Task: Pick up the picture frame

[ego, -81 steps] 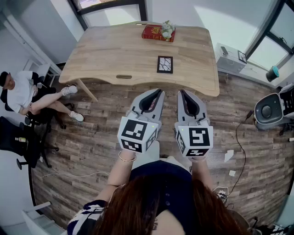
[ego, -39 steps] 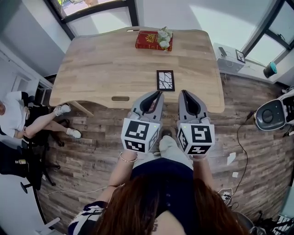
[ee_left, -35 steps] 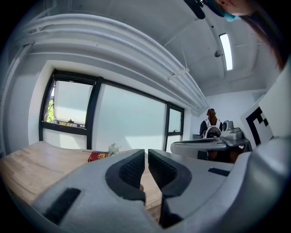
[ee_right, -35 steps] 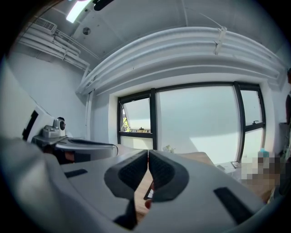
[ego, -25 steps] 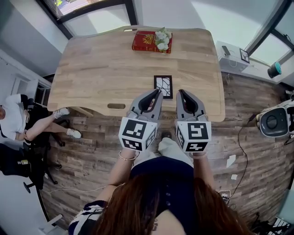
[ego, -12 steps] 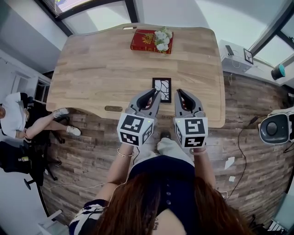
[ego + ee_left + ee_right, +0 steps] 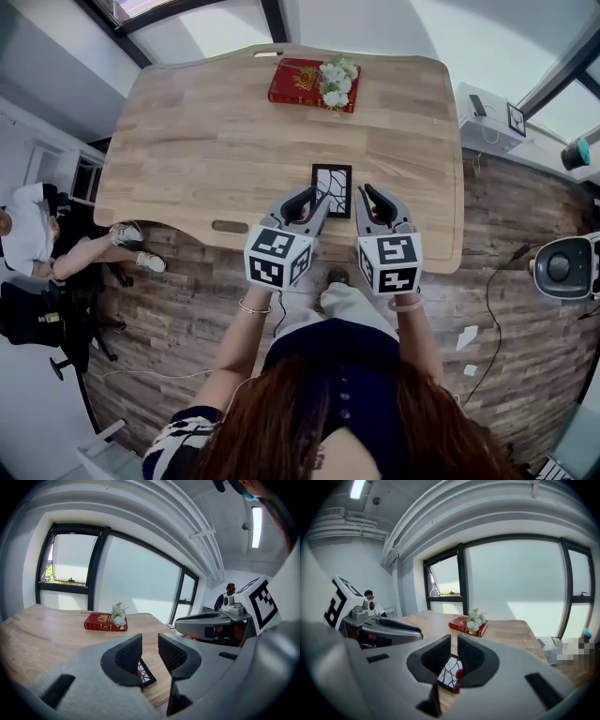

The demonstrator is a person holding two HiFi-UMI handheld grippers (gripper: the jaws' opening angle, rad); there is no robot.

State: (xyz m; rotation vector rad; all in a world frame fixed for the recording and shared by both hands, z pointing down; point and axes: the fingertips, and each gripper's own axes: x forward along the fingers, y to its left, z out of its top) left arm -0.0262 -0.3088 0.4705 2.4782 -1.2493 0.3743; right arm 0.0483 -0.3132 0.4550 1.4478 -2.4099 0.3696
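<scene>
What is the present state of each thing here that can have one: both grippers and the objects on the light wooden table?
Black rectangular picture frame: lying flat on the light wooden table, not gripped.
Red hardcover book: closed, lying flat near the table's far edge.
White flower bunch: lying on the red book.
Left gripper: open; jaws have just been opening, nothing between them.
Right gripper: shut, empty.

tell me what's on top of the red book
A small bunch of white flowers rests on the red book, toward its right end. The cover beneath the flowers is hidden.
</scene>
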